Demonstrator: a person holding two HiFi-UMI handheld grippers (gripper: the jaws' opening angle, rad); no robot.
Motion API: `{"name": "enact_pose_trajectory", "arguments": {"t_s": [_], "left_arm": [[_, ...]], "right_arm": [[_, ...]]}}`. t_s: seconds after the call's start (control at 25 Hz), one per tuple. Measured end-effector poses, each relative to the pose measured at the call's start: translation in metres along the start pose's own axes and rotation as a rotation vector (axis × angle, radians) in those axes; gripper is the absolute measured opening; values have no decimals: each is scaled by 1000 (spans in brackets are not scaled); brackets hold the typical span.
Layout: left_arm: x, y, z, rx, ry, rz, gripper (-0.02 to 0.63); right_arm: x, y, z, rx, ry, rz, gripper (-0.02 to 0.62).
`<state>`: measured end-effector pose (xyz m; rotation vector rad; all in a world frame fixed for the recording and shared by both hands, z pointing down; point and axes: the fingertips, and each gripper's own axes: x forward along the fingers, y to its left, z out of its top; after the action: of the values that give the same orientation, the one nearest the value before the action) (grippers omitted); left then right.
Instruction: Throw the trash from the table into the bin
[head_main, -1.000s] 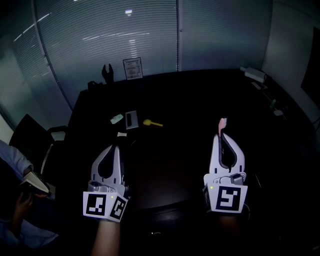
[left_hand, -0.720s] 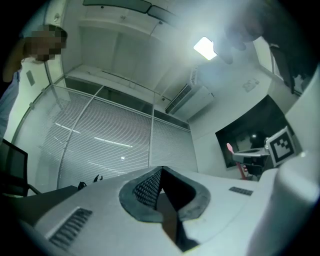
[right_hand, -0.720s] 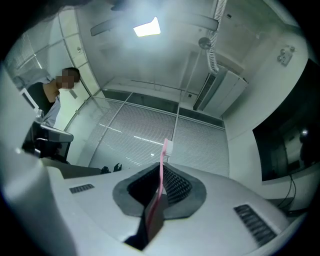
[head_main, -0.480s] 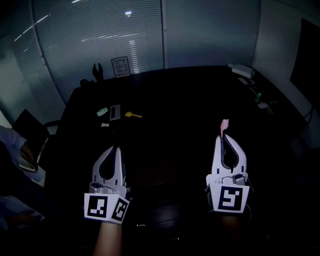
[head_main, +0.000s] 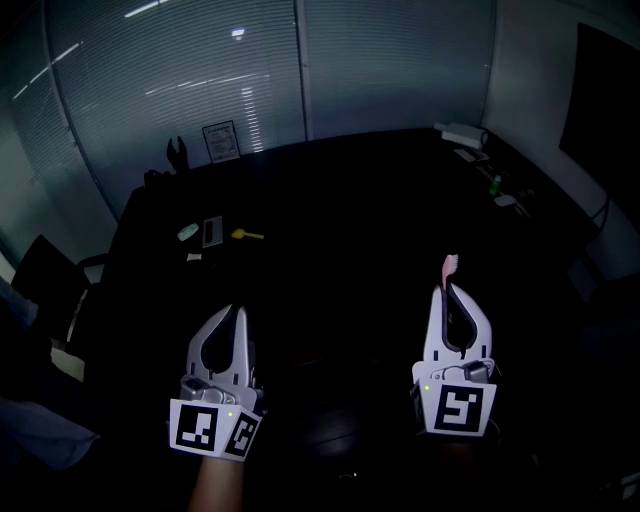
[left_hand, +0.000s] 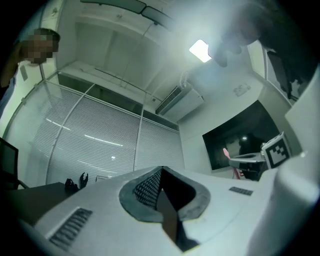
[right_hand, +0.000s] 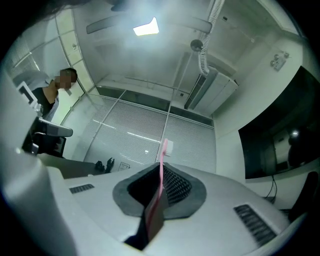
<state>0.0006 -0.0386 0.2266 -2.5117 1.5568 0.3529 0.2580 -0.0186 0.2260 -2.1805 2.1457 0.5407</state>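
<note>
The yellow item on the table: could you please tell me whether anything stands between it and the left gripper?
Nothing visible does. Only bare dark table lies between the left gripper and the yellow item; the small white scrap sits off to the left of that line.

Framed notice (head_main: 221, 141) upright before slatted blinds (head_main: 150, 90); just left of the notice, a black forked figure (head_main: 177, 154); far right of the notice, a white device (head_main: 460, 132) and a dark wall screen (head_main: 605, 110); well left of the notice and nearer, a dark chair (head_main: 45, 275); high above the notice, a lit ceiling panel (left_hand: 200, 50).
</note>
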Motion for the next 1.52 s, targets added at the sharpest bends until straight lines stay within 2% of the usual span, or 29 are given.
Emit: {"name": "enact_pose_trajectory", "arguments": {"t_s": [0.36,0.56,0.8,1.0,1.28,1.52], "left_arm": [[-10,-24,-21,-56,36,-155,0],[-15,-42,-21,-76,39,-193,0],[-18,-74,-29,-67,51,-212,0],[-17,-109,-38,-50,66,-168,0],[-24,-163,-45,-16,69,-48,0],[-22,-196,-50,13,75,60,0]], "right_arm": [[-63,-20,-25,-56,119,-156,25],[-100,-40,-52,-68,211,-207,25],[-127,-73,-77,-60,245,-240,25],[-134,-107,-109,-35,277,-202,25],[-131,-145,-174,18,338,-79,25],[-124,-174,-247,72,461,8,25]]}}
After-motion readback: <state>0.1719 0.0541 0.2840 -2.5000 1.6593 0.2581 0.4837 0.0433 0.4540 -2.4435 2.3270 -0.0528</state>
